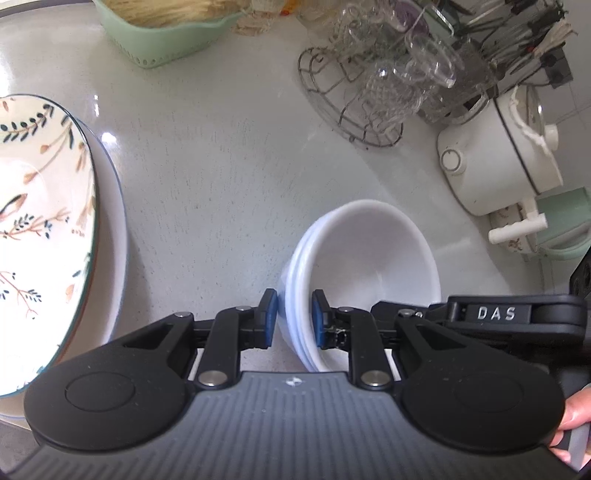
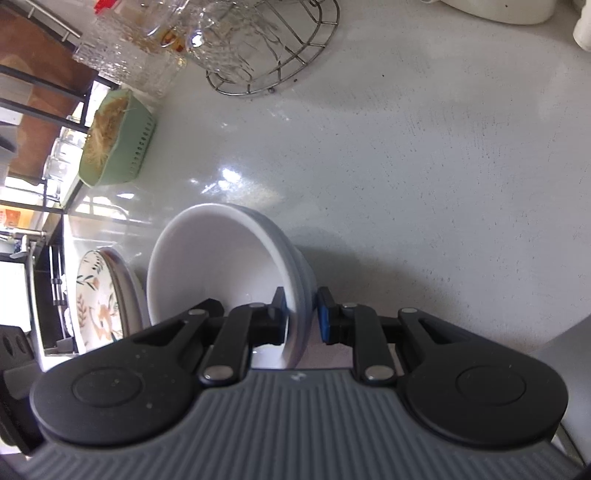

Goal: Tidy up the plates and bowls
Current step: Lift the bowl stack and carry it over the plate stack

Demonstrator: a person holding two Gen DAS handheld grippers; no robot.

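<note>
A stack of white bowls (image 1: 373, 258) sits on the grey counter; it also shows in the right wrist view (image 2: 221, 266). My left gripper (image 1: 293, 317) is shut on the stack's near left rim, one blue pad inside and one outside. My right gripper (image 2: 302, 317) is shut on the opposite rim of the same stack, and part of it shows at the right of the left wrist view (image 1: 495, 314). A floral plate (image 1: 40, 221) lies on a plain white plate (image 1: 114, 236) at the left, and it also shows in the right wrist view (image 2: 98, 299).
A green basket (image 1: 162, 33) stands at the back left. A wire rack with glass cups (image 1: 388, 85) stands at the back, with a white electric pot (image 1: 506, 155) and a green jug (image 1: 561, 221) to its right. A dark shelf (image 2: 44, 110) borders the counter.
</note>
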